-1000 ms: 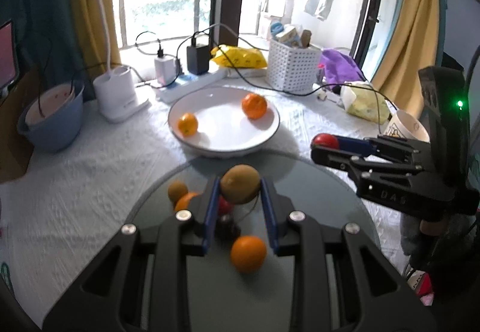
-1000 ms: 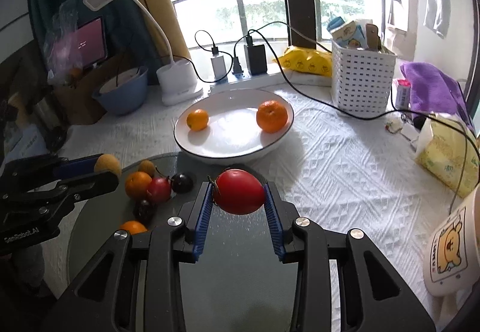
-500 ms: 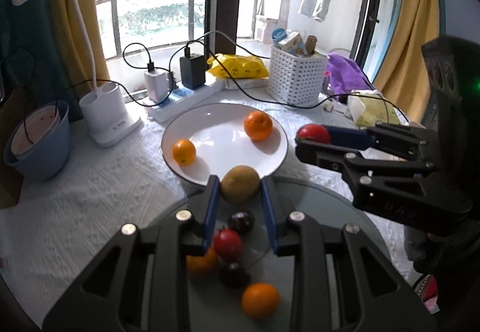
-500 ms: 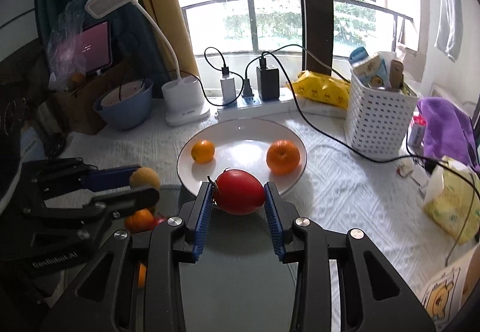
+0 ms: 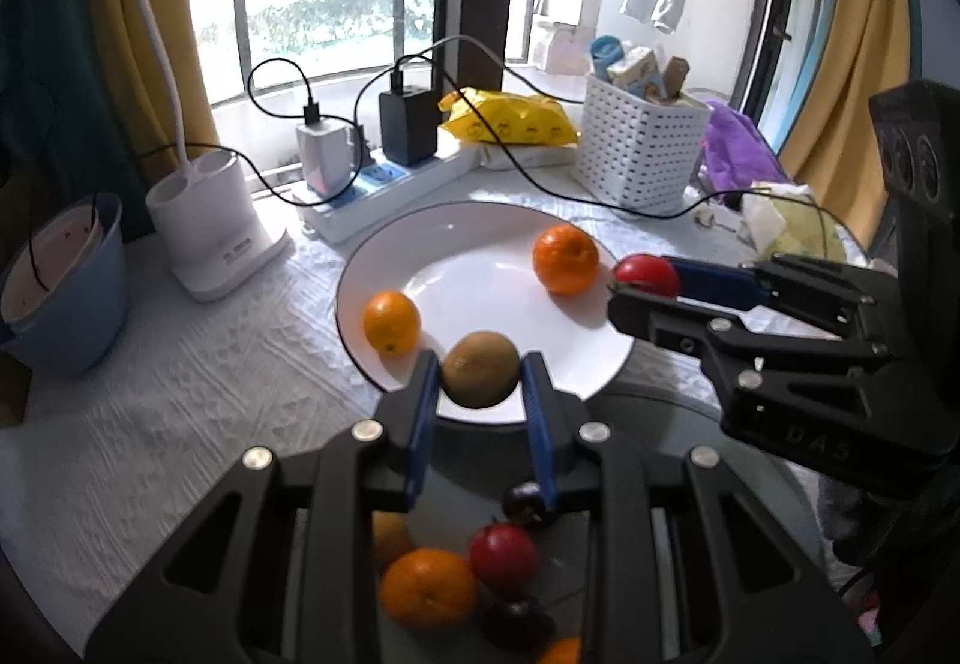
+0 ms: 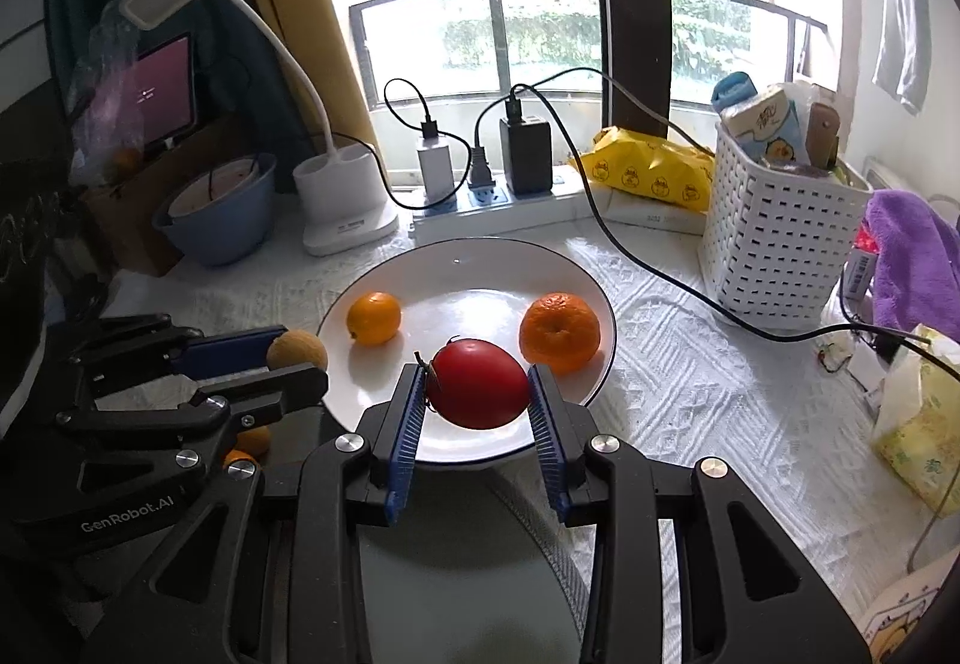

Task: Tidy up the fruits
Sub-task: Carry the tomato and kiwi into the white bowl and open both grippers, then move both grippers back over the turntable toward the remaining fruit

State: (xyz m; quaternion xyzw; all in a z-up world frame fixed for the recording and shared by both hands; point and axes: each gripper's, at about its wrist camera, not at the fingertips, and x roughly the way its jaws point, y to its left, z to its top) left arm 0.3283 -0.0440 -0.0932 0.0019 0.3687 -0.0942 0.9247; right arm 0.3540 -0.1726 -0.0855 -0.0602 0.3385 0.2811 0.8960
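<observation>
The left gripper [image 5: 480,376] is clamped on a brownish-green round fruit [image 5: 480,369], its 2 blue pads pressed against the fruit's sides, and it holds the fruit over the near rim of the white plate [image 5: 480,244]. The right gripper [image 6: 477,394] is closed the same way on a red tomato [image 6: 478,383] (a bit of stem shows at its left end), held above the near part of the same plate. On the plate lie 2 oranges: a smaller orange [image 6: 373,317] toward the left and a larger orange [image 6: 559,331] toward the right, well apart from each other. In the left wrist view, below the gripper, a dark round tray [image 5: 750,484] carries more fruit close together: an orange fruit [image 5: 427,586], a small red fruit [image 5: 503,556] and dark cherries [image 5: 519,623]. Behind the plate sit a white power strip [image 6: 510,205] with chargers, a white lamp base [image 6: 345,208] and a white basket [image 6: 780,244].
</observation>
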